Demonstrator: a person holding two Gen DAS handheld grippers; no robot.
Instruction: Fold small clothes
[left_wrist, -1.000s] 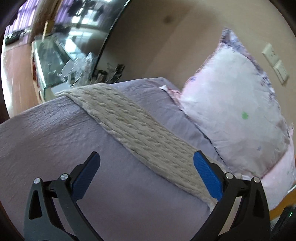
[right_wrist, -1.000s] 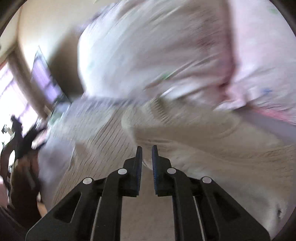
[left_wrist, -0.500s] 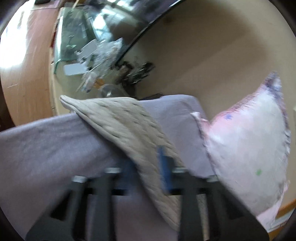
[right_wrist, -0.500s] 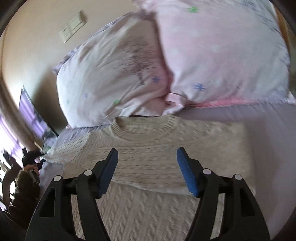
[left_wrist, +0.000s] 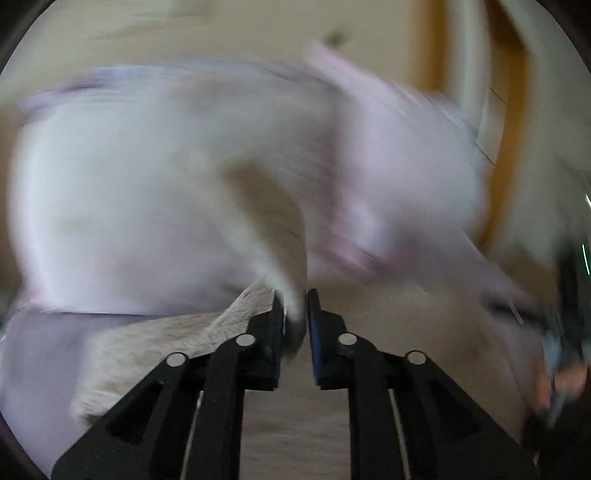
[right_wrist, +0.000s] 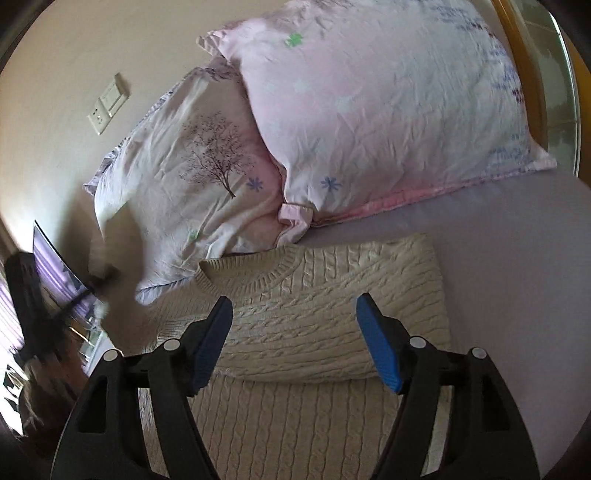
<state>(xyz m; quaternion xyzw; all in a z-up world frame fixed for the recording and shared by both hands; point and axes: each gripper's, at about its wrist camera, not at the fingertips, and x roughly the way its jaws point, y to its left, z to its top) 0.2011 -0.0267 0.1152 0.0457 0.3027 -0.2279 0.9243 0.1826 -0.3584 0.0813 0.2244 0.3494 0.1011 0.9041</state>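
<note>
A cream cable-knit sweater lies on the lavender bed sheet, its collar toward the pillows and its right sleeve folded across the body. My right gripper is open and empty, hovering just above the sweater's chest. In the blurred left wrist view, my left gripper is shut on the sweater's left sleeve, which rises lifted from between the jaws. The rest of the sweater trails to the lower left.
Two pink-white pillows lean against the wall behind the sweater; they also show, blurred, in the left wrist view. A wall switch plate is at upper left. A dark monitor stands at the left, beyond the bed's edge.
My left gripper closed on the left sleeve and swung it up toward the pillows. My right gripper opened, released the right sleeve on the body, and now holds steady.
</note>
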